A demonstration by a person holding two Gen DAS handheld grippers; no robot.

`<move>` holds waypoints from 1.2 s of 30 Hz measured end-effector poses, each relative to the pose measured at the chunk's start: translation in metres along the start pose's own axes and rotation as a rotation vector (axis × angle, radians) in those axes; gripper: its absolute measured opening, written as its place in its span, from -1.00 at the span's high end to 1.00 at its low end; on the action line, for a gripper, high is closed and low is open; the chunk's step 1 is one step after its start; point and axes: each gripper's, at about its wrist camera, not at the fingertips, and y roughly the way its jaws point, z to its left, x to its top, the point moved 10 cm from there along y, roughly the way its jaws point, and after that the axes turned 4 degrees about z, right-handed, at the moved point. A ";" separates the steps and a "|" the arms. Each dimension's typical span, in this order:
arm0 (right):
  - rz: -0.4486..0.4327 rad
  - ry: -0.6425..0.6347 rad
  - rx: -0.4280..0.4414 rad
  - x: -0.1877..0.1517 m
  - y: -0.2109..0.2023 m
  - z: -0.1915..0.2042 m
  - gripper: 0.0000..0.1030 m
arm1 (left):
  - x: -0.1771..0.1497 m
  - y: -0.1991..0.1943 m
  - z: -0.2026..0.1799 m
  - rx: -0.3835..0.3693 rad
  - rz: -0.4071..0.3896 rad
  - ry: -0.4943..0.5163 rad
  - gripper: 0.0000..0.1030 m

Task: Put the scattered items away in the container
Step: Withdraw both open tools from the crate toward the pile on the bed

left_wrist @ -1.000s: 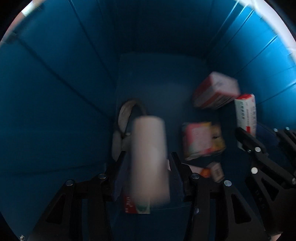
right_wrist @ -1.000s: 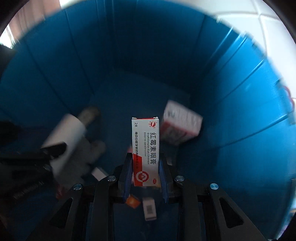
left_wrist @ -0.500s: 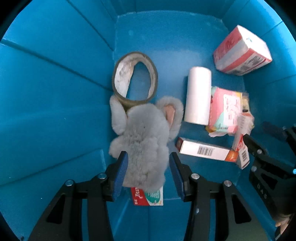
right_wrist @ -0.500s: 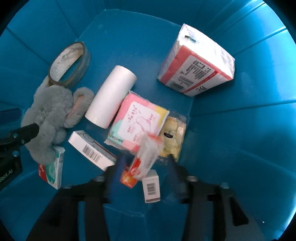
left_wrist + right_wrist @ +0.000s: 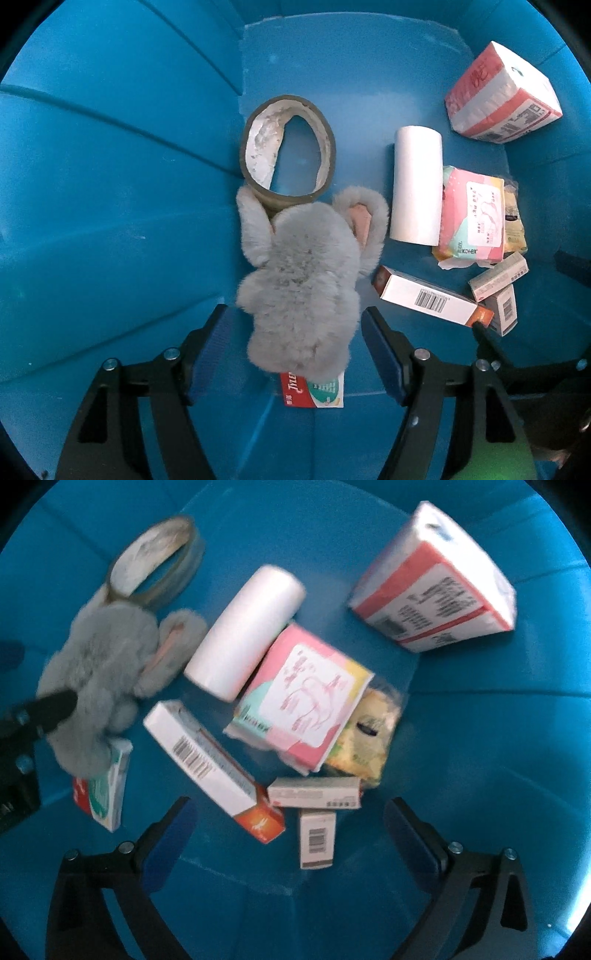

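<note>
Both grippers hang inside the blue container (image 5: 110,184), also seen in the right wrist view (image 5: 498,738). My left gripper (image 5: 295,350) is open and empty above a grey plush toy (image 5: 303,280). My right gripper (image 5: 288,838) is open and empty above two small boxes (image 5: 314,794). On the floor lie a white roll (image 5: 417,184), a tape ring (image 5: 288,155), a pink pack (image 5: 472,218), a tissue pack (image 5: 502,96) and a long barcode box (image 5: 428,295).
A red and green box (image 5: 314,391) lies under the plush toy. A yellow sachet (image 5: 365,746) lies beside the pink pack (image 5: 306,694). The right gripper's arm (image 5: 517,369) shows at the lower right of the left wrist view. The container walls rise all round.
The left gripper let go of the white roll, which now lies on the floor. The right gripper opened and let go of the red and white box. Both jaws opened wider.
</note>
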 end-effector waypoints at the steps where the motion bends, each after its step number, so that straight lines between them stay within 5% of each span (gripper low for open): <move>1: 0.011 -0.019 -0.006 -0.003 0.002 0.003 -0.99 | 0.003 0.001 0.001 0.000 -0.001 0.002 -0.39; 11: 0.068 -0.113 -0.045 -0.026 0.007 0.015 -0.99 | 0.012 -0.030 0.002 -0.046 -0.098 0.001 -0.39; 17: -0.039 -0.048 -0.021 -0.033 -0.038 0.005 -0.99 | 0.015 -0.066 0.014 -0.110 -0.218 -0.056 -0.39; 25: -0.367 0.020 -0.015 -0.034 -0.154 -0.013 -0.99 | 0.005 -0.150 0.020 -0.108 -0.497 -0.049 -0.39; 30: -0.667 0.073 -0.104 -0.074 -0.222 -0.035 -0.99 | -0.039 -0.221 0.002 -0.074 -0.740 0.001 -0.39; 36: -0.931 0.202 -0.205 -0.158 -0.268 -0.074 -0.99 | -0.098 -0.274 -0.047 -0.173 -0.931 0.027 -0.39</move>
